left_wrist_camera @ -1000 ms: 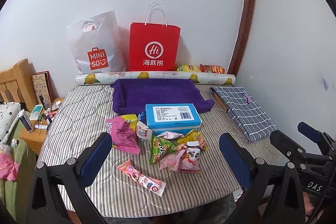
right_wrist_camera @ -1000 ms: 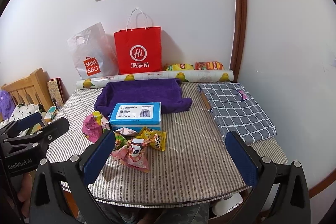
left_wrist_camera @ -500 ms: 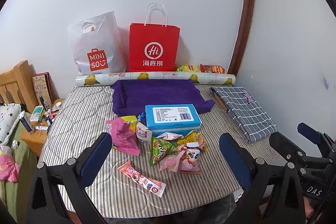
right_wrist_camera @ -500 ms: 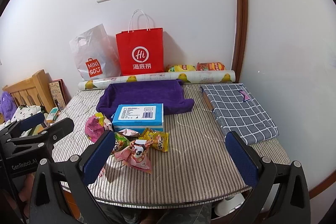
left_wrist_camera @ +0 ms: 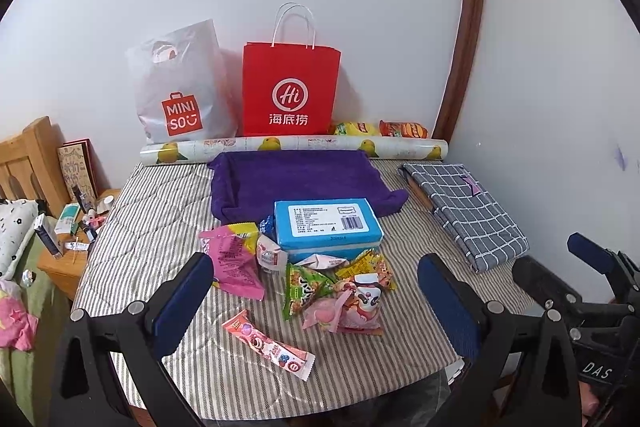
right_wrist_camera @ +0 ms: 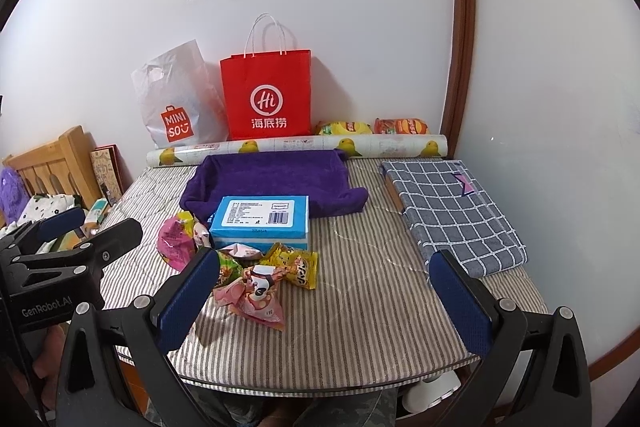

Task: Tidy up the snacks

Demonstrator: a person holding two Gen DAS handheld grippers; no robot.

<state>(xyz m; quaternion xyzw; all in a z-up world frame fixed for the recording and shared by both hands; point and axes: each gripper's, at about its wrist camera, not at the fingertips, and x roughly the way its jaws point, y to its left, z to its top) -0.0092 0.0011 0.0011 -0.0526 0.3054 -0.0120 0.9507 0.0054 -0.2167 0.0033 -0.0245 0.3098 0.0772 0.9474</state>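
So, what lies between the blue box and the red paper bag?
A purple towel and a printed paper roll lie between the blue box and the red paper bag, shown in both views.

Even, bright indoor light, soft shadows behind the bags, sharp focus, strong fisheye bending, dark vignetted corners

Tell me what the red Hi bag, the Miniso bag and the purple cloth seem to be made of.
Red Hi bag: likely matte paper, since it stands stiff with sharp creased edges and white cord handles. Miniso bag: thin, soft plastic film, slumped and wrinkled, with a die-cut handle hole. Purple cloth: apparently plush towelling; fuzzy, light-absorbing nap and soft folds.
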